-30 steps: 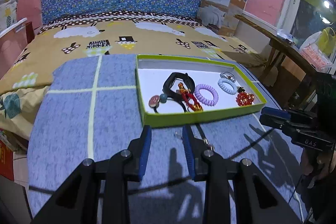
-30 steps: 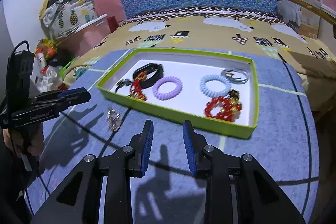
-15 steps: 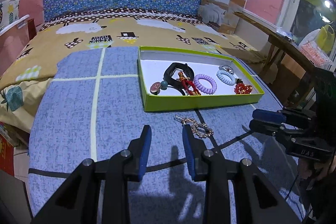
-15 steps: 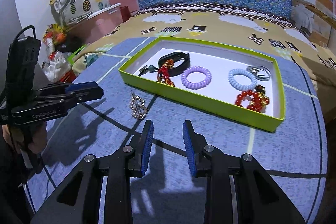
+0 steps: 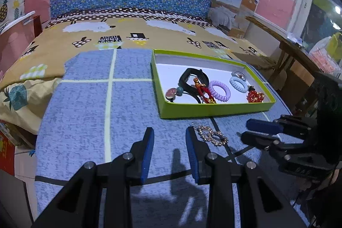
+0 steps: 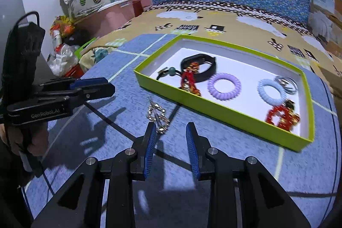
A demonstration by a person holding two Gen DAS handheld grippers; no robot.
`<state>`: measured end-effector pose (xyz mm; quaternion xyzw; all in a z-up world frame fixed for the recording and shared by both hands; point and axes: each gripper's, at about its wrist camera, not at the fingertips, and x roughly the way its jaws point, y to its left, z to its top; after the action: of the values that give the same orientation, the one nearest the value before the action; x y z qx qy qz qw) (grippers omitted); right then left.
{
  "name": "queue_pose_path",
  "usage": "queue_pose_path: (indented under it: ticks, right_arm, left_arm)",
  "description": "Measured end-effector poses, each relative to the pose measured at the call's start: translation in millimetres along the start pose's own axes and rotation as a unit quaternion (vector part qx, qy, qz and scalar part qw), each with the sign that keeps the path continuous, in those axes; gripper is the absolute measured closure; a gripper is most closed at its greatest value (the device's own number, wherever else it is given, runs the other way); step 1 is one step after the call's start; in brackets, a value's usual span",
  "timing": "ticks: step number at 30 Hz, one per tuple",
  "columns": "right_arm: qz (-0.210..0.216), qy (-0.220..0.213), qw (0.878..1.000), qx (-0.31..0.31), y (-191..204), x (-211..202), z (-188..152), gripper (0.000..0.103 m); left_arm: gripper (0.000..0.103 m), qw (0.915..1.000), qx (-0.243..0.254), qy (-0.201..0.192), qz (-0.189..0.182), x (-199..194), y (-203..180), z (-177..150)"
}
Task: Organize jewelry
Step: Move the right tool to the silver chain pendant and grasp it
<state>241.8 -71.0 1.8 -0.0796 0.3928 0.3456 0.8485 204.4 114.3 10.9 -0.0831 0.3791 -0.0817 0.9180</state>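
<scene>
A green-walled box (image 5: 205,114) (image 6: 222,109) on the blue cloth holds a black band (image 5: 193,76) (image 6: 203,66), a purple coil ring (image 5: 220,90) (image 6: 223,84), a light-blue coil ring (image 5: 239,83) (image 6: 271,91), red bead pieces (image 5: 255,96) (image 6: 282,115) and a metal ring (image 6: 287,82). A gold chain piece (image 5: 211,135) (image 6: 158,115) lies on the cloth just in front of the box. My left gripper (image 5: 170,139) is open and empty, the chain just right of it. My right gripper (image 6: 170,132) is open and empty, the chain at its left fingertip.
The blue cloth (image 5: 85,110) with pale grid lines covers a table pushed against a bed (image 5: 128,35). A cardboard box (image 5: 233,12) and wooden furniture (image 5: 288,46) stand at the right. Bags and clutter (image 6: 70,35) sit beyond the table's left edge.
Both grippers have pulled back from the box and drawn nearer to each other. The right gripper has moved left toward the chain, which now lies at its left fingertip.
</scene>
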Motion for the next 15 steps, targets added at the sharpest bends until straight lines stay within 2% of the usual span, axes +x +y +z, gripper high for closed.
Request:
queue_pose_path:
  ticks: [7,12,15]
  right_arm:
    - [-0.002,0.017,0.999,-0.028,13,23,7,0.074]
    - [-0.021,0.029,0.998,-0.056,22,33,5,0.092]
    - [-0.027,0.029,0.997,-0.063,24,33,4,0.096]
  left_arm:
    - [0.071,1.0000,0.002,-0.001,-0.001,-2,5,0]
    - [0.071,1.0000,0.003,0.000,-0.005,-2,5,-1]
    - [0.071,1.0000,0.003,0.004,-0.006,0,4,-1]
